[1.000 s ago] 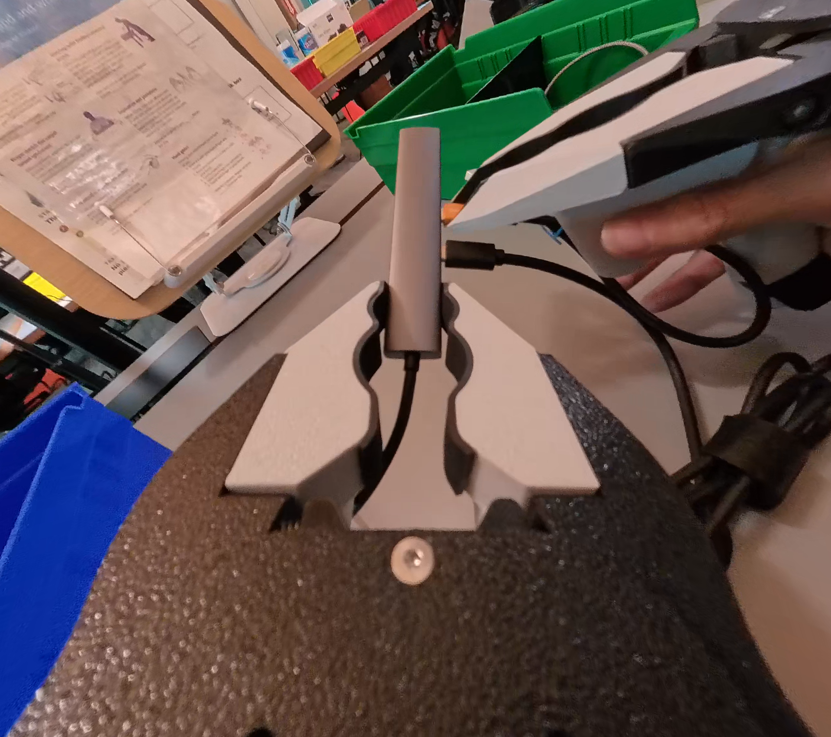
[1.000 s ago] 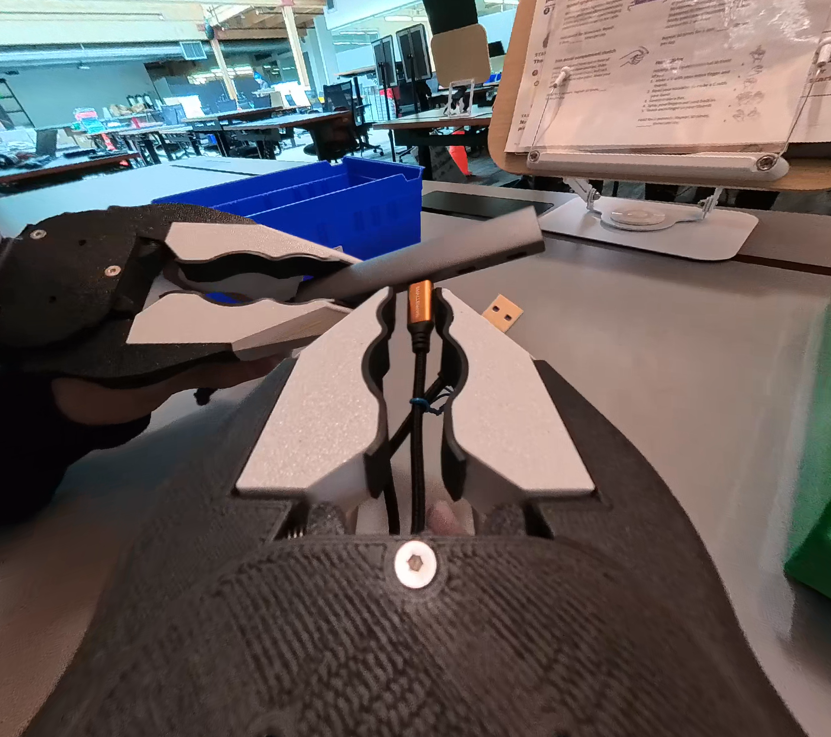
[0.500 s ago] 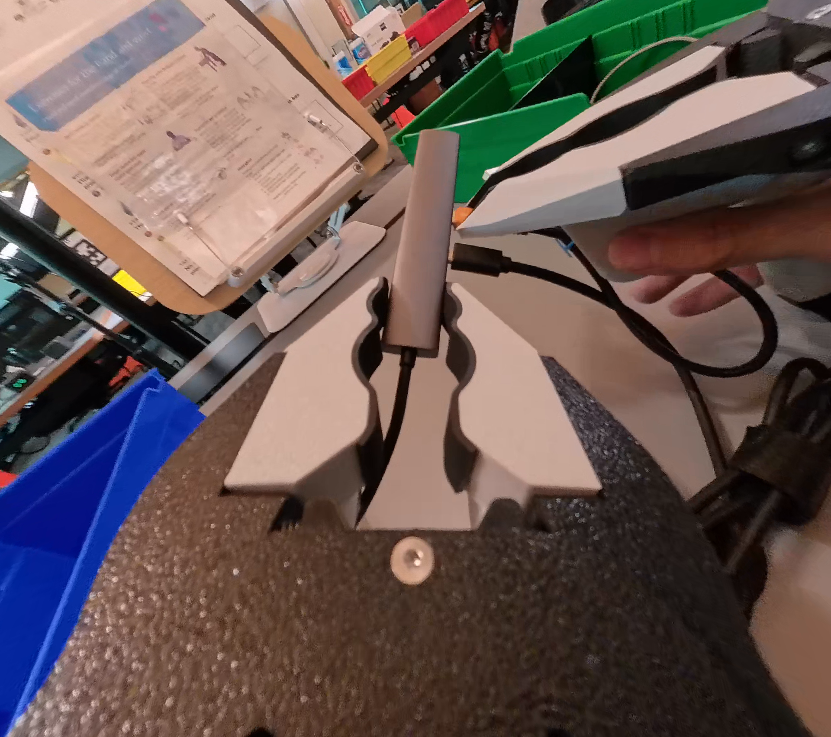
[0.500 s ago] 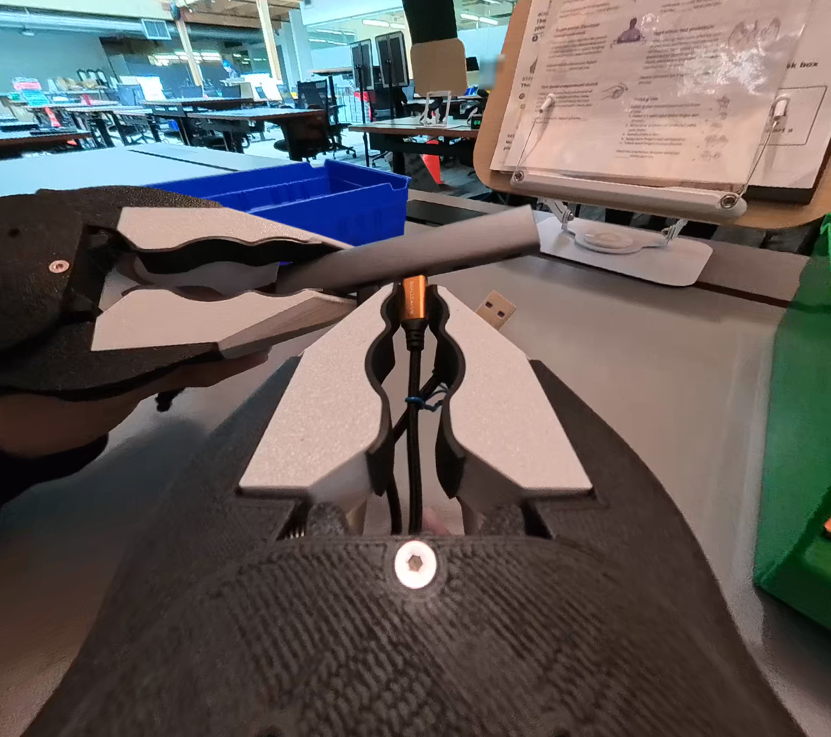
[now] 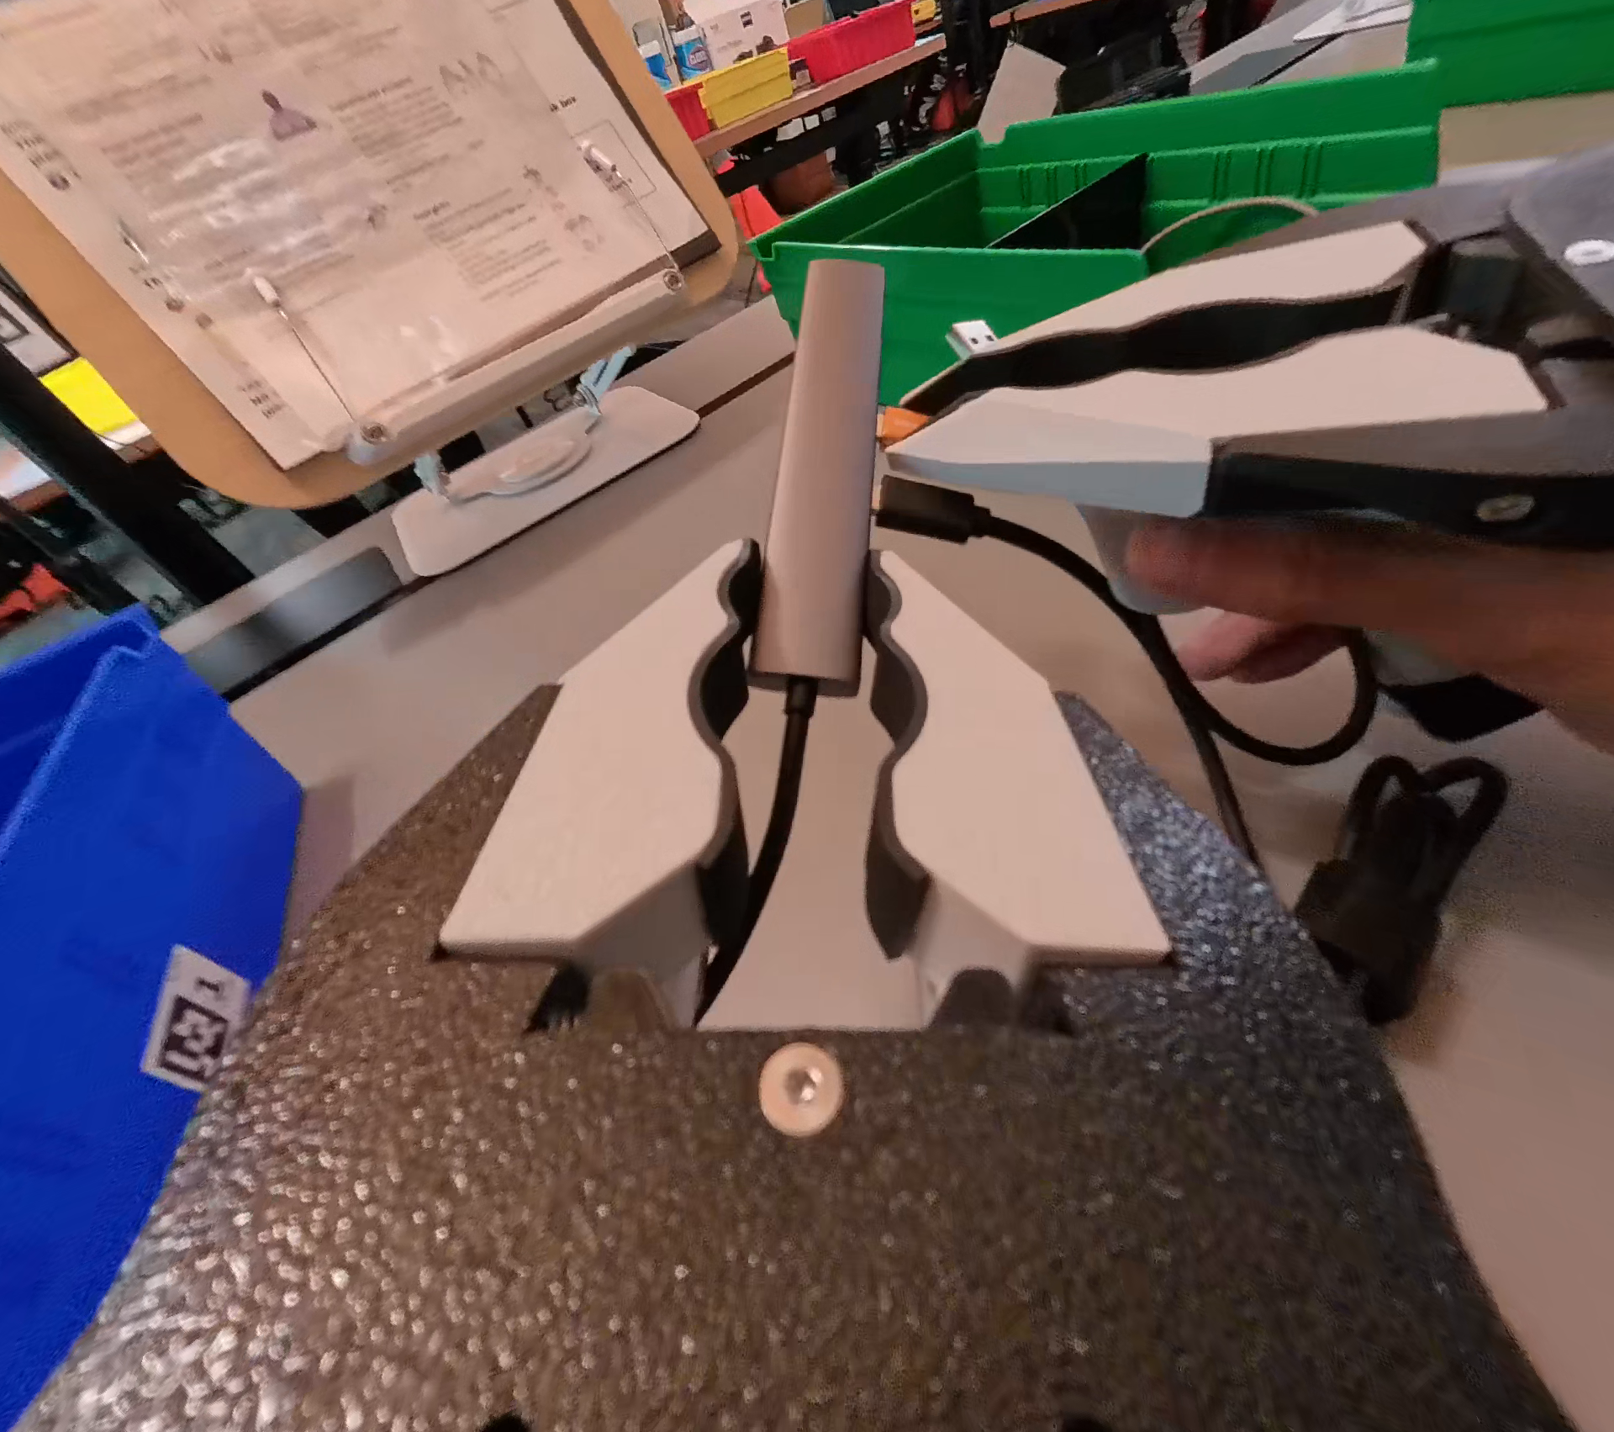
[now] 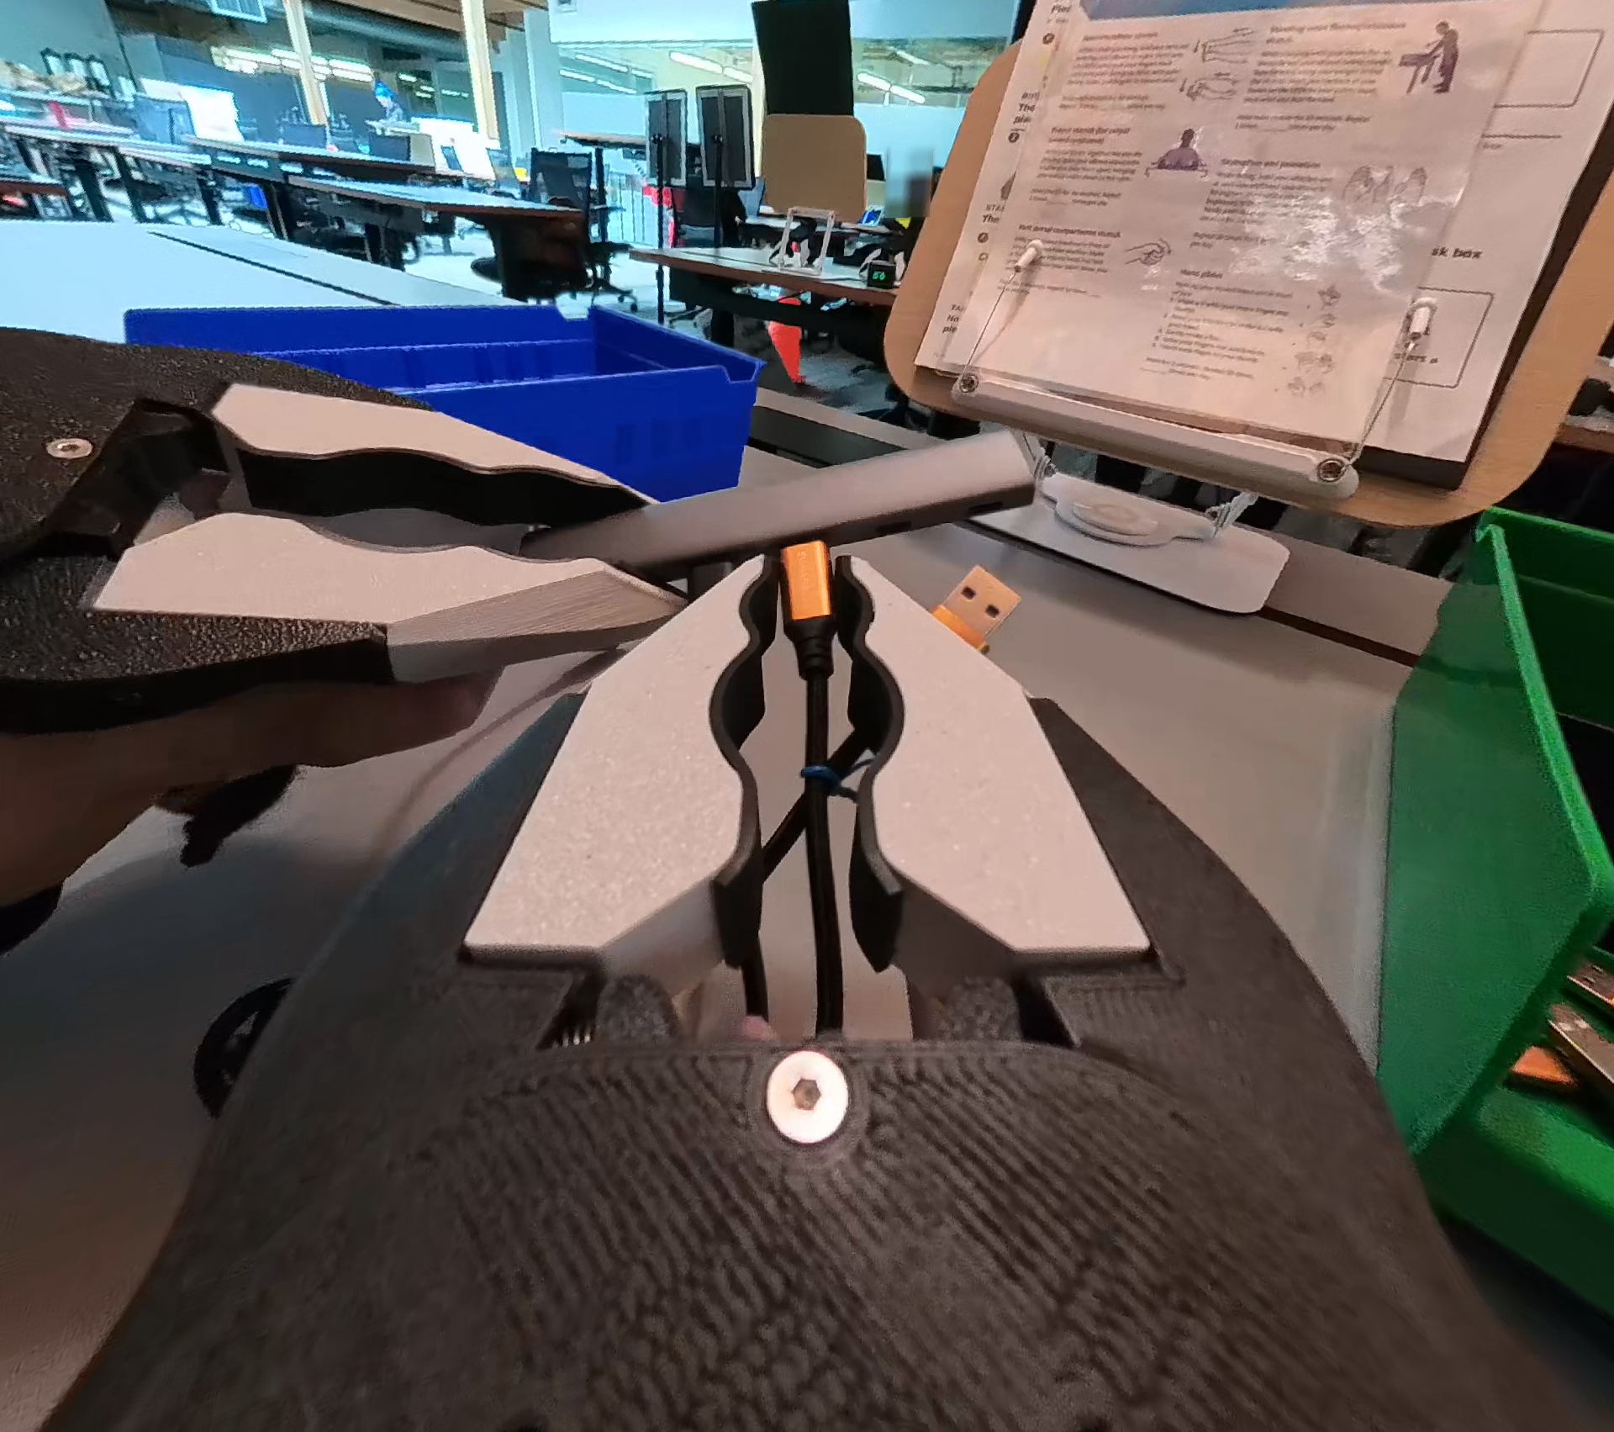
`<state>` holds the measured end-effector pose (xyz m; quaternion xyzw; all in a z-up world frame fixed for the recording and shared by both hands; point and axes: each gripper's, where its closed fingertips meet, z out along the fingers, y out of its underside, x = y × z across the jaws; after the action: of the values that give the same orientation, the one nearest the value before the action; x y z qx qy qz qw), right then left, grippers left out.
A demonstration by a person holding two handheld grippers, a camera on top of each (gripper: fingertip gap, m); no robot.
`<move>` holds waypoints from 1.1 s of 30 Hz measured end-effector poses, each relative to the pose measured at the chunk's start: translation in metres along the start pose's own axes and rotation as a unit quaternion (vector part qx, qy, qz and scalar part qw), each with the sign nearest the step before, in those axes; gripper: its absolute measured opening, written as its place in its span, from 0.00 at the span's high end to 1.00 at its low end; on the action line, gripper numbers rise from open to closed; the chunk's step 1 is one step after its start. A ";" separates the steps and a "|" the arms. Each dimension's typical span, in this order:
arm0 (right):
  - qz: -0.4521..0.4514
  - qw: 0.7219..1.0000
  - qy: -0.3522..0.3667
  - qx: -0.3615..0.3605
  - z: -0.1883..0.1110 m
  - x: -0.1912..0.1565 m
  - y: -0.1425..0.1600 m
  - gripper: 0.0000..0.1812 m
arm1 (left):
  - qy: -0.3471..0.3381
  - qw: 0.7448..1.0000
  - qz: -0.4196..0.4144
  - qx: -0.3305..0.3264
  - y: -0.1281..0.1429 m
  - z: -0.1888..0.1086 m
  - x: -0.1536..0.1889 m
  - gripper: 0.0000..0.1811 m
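1. Fingers of the left gripper (image 5: 808,604) stay clamped on the near end of a grey hub (image 5: 825,464); the hub's far end points toward the green bin (image 5: 961,289).
2. Right gripper (image 6: 812,586) pinches an orange plug (image 6: 803,578) – its tip now meets the hub's side, closer than a second ago.
3. Compared with earlier, both tools sit higher above the surface (image 6: 1179,691) – the paper stand (image 6: 1223,167) looms larger.

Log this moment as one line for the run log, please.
left gripper: shut on grey metal hub bar | right gripper: shut on orange-sleeved cable plug, at hub's side | black cable: plugged in
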<state>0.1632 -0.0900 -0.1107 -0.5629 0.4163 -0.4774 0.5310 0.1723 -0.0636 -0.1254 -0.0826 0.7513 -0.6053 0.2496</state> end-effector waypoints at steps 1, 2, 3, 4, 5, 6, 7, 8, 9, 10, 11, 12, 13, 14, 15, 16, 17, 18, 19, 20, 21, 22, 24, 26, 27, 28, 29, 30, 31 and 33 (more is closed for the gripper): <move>-0.003 1.000 0.005 -0.002 0.000 0.001 0.001 0.94 | 0.004 1.000 -0.011 -0.001 0.001 0.000 0.001 0.88; -0.009 1.000 0.008 -0.013 0.001 0.002 0.002 0.94 | 0.006 1.000 -0.019 -0.003 0.002 0.001 0.002 0.88; -0.013 1.000 0.009 -0.023 0.001 0.002 0.004 0.94 | 0.012 0.999 -0.032 -0.003 0.003 0.002 0.002 0.88; -0.022 0.999 0.010 -0.029 0.001 0.002 0.005 0.94 | 0.022 0.998 -0.053 -0.004 0.004 0.003 0.003 0.88; -0.034 0.999 0.013 -0.034 0.001 0.003 0.006 0.94 | 0.033 0.997 -0.073 -0.005 0.006 0.004 0.003 0.88; -0.043 0.998 0.014 -0.043 0.001 0.003 0.009 0.94 | 0.037 0.996 -0.080 -0.008 0.008 0.005 0.003 0.88; -0.047 0.998 0.015 -0.050 0.001 0.003 0.012 0.94 | 0.036 0.997 -0.072 -0.012 0.010 0.006 0.003 0.88; -0.053 0.997 0.020 -0.051 0.000 0.003 0.011 0.94 | 0.033 0.997 -0.061 -0.012 0.010 0.006 0.003 0.88; -0.061 0.996 0.025 -0.056 -0.001 0.004 0.012 0.94 | 0.032 0.998 -0.052 -0.014 0.009 0.006 0.004 0.88; -0.065 0.996 0.031 -0.061 -0.003 0.004 0.013 0.94 | 0.030 0.999 -0.043 -0.015 0.010 0.006 0.005 0.88; -0.066 0.995 0.036 -0.064 -0.004 0.005 0.014 0.94 | 0.026 0.999 -0.027 -0.015 0.010 0.007 0.006 0.88; -0.066 0.995 0.038 -0.065 -0.006 0.005 0.015 0.94 | 0.020 1.000 -0.008 -0.017 0.009 0.007 0.007 0.88; -0.067 0.995 0.040 -0.068 -0.008 0.006 0.016 0.94 | 0.018 1.000 0.003 -0.016 0.009 0.007 0.009 0.88; -0.072 0.994 0.041 -0.075 -0.010 0.006 0.018 0.94 | 0.018 1.000 0.008 -0.017 0.009 0.007 0.011 0.88; -0.078 0.993 0.044 -0.076 -0.011 0.007 0.018 0.94 | 0.020 1.000 0.010 -0.018 0.010 0.008 0.013 0.88; -0.081 0.992 0.054 -0.086 -0.014 0.011 0.021 0.94 | 0.006 1.000 0.011 -0.017 0.009 0.007 0.009 0.88; -0.104 0.984 0.078 -0.123 -0.022 0.024 0.035 0.94 | -0.073 0.997 0.009 -0.004 0.005 0.001 -0.023 0.88; -0.094 0.983 0.095 -0.122 -0.032 0.038 0.041 0.94 | -0.111 0.993 -0.029 0.012 0.003 -0.009 -0.055 0.88; -0.026 0.992 0.084 -0.095 -0.039 0.043 0.037 0.94 | -0.099 0.991 -0.084 0.021 0.003 -0.014 -0.073 0.88; 0.017 0.996 0.070 -0.056 -0.044 0.046 0.025 0.94 | -0.098 0.990 -0.093 0.033 0.003 -0.019 -0.083 0.88; 0.010 0.996 0.082 -0.042 -0.048 0.052 0.016 0.94 | -0.095 0.992 -0.073 0.043 0.001 -0.020 -0.082 0.88; -0.015 0.995 0.088 -0.036 -0.051 0.054 0.008 0.94 | -0.081 0.994 -0.061 0.047 -0.002 -0.019 -0.072 0.88; -0.040 0.995 0.087 0.003 -0.061 0.058 -0.025 0.94 | -0.058 0.996 -0.040 0.055 -0.007 -0.014 -0.055 0.88; -0.093 0.989 0.101 0.061 -0.077 0.073 -0.070 0.94 | -0.038 0.997 -0.030 0.062 -0.009 -0.012 -0.045 0.88; -0.130 0.983 0.109 0.075 -0.084 0.086 -0.089 0.94 | -0.033 0.997 -0.033 0.062 -0.008 -0.011 -0.044 0.88; -0.163 0.977 0.119 0.074 -0.089 0.102 -0.103 0.94 | -0.029 0.997 -0.039 0.061 -0.007 -0.011 -0.043 0.88; -0.190 0.972 0.121 0.066 -0.091 0.119 -0.113 0.94 | -0.026 0.997 -0.046 0.060 -0.005 -0.010 -0.044 0.88; -0.212 0.970 0.108 0.050 -0.089 0.134 -0.118 0.94 | -0.026 0.996 -0.053 0.059 -0.003 -0.010 -0.045 0.88; -0.223 0.969 0.099 0.029 -0.084 0.152 -0.119 0.94 | -0.025 0.996 -0.060 0.057 -0.001 -0.010 -0.046 0.88; -0.239 0.969 0.057 -0.016 -0.071 0.177 -0.108 0.94 | -0.021 0.996 -0.072 0.056 0.002 -0.009 -0.047 0.88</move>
<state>0.1249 -0.2674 0.0124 -0.6259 0.3073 -0.6151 0.3679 0.2088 -0.0350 -0.1132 -0.1351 0.7030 -0.6609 0.2252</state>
